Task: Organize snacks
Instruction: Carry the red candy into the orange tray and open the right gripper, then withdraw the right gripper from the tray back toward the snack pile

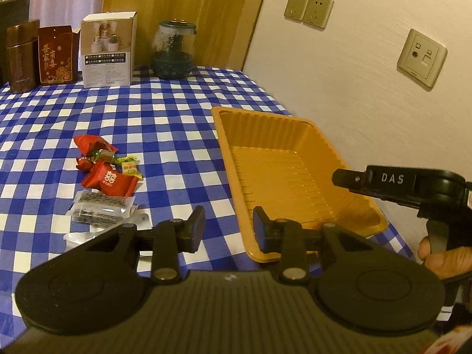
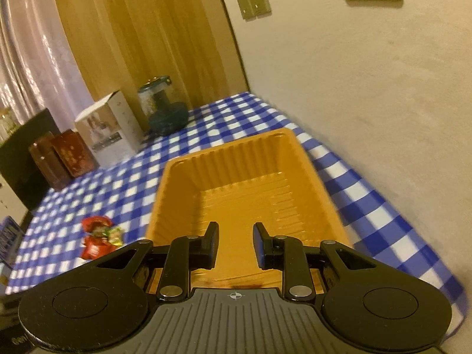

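An empty orange plastic tray (image 1: 283,135) lies on the blue-checked tablecloth near the wall; it also shows in the right wrist view (image 2: 236,150). A small heap of snacks lies left of it: red wrapped candies (image 1: 100,162), a yellow-green packet (image 1: 131,167) and clear packets with dark filling (image 1: 100,206). The red candies also show in the right wrist view (image 2: 96,236). My left gripper (image 1: 228,230) is open and empty, low over the table between the snacks and the tray's near corner. My right gripper (image 2: 235,243) is open and empty above the tray's near end; it shows in the left view (image 1: 383,183).
At the table's back stand a brown bottle (image 1: 20,59), a red box (image 1: 56,56), a white carton (image 1: 109,50) and a dark glass jar (image 1: 172,50). The wall with sockets (image 1: 308,8) runs along the table's right edge.
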Motion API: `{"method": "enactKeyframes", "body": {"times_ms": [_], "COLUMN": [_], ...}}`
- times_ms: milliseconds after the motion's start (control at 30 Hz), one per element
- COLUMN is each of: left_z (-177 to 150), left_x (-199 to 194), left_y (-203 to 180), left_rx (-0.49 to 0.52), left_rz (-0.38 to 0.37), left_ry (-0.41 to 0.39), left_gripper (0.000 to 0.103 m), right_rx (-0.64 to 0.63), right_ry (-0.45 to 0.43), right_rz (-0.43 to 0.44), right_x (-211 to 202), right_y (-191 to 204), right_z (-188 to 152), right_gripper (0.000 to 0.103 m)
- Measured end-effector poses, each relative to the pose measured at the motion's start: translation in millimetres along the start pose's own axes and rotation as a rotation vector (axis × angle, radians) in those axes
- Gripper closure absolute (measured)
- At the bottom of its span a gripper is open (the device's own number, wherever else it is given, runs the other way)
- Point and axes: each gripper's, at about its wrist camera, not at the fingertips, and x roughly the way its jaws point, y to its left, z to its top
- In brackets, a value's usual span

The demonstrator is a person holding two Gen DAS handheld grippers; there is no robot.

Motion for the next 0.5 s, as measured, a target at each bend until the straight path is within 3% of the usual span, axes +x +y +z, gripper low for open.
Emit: {"method": "enactKeyframes", "body": {"times_ms": [67, 100, 133, 500], "left_z": [-1.1, -1.9, -2.8, -10.3], "left_x": [-1.8, -3.1, -4.6, -28.5], "left_y": [1.2, 1.8, 2.4, 9.8], "left_rx": [-0.001, -0.003, -0.005, -0.028], "left_rz": [-0.001, -0.001, -0.001, 0.021], "left_ry": [0.0, -0.001, -0.001, -0.006], "left_gripper": [0.072, 0.072, 0.072, 0.071], "right_rx": [0.032, 0.047, 0.058, 0.043], "right_ry": [-0.005, -0.012, -0.021, -0.036], "right_rz": [0.003, 0.001, -0.004, -0.022], "right_x": [-0.3, -1.7, -4.0, -32.9], "right_y": [-2.7, -4.5, -6.2, 7.3], "right_z": [0.7, 1.1, 0.9, -11.7], "right_gripper": [0.065, 0.053, 0.05, 0.05]}}
